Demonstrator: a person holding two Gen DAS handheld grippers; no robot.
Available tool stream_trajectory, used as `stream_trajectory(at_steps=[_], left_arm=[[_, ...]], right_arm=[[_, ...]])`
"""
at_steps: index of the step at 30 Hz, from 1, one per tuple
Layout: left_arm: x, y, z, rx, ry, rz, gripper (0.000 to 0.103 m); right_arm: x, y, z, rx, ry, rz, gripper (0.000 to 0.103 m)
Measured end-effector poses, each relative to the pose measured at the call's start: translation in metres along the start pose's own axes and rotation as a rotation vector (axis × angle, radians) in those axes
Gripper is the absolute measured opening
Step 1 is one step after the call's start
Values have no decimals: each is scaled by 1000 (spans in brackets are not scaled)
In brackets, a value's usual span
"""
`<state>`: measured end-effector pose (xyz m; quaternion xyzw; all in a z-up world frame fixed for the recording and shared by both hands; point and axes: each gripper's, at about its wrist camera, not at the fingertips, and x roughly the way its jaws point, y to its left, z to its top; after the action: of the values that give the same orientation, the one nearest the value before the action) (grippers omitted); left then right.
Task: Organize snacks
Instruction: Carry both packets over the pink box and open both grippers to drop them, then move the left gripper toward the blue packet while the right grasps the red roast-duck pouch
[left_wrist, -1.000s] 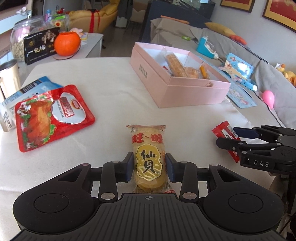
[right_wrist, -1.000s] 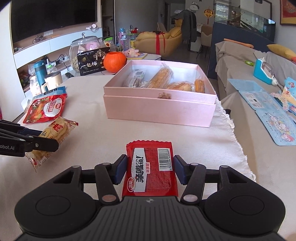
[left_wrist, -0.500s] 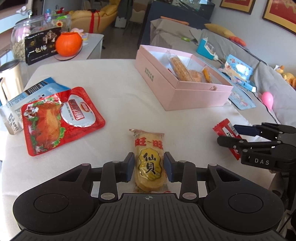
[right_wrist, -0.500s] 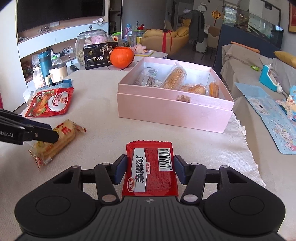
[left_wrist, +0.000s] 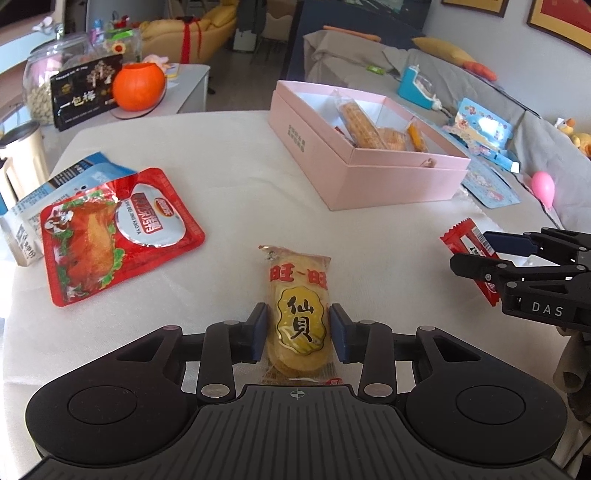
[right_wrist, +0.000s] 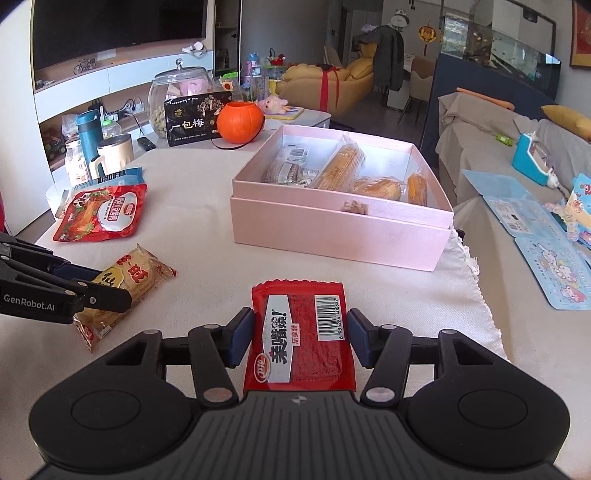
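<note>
While both hands have drawn nearer the pink box (right_wrist: 340, 236), the left gripper (left_wrist: 298, 332) stays clamped on the rice cracker packet (left_wrist: 299, 314) and the right gripper (right_wrist: 301, 338) on the red snack packet (right_wrist: 301, 339); placement likely follows.

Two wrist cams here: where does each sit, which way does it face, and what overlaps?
Left wrist: sits on the left gripper, looks forward and down across the table; its own fingers clamp the yellow rice cracker pack; the right gripper enters at right.
Right wrist: sits on the right gripper, same forward-down slant; its fingers clamp the red snack packet; the left gripper enters at left.
Shared: pink box, red chicken pouch, orange pumpkin, both held snacks.
</note>
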<state>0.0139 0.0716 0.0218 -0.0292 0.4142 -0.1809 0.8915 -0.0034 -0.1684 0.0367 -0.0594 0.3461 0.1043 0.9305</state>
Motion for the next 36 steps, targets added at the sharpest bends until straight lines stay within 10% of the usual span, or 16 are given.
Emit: stream_trajectory(at_steps=[7,13,18,24,31,36], left_arm=[[-45,-18,37,-11,-152,-139,40],[-68,-54,155,29,-352,-278,41],[8,-61,228,-3,-222,-275,41],[51,-4,200,-56,-125,-191,42],[38,122,132,-128,-71,184,41],[24,152,80,-219,-81,158,39]], right_arm=[[-23,-23,7,63,-69,-30,55],[-58,-53,91,58,-268,-42,55],[-30,-63,163,-28,-257,-30,74],[10,-83,120,73,-127,-4,77],[17,-79,63,149,-48,48,77],[13,-52,52,152,-28,137,77]])
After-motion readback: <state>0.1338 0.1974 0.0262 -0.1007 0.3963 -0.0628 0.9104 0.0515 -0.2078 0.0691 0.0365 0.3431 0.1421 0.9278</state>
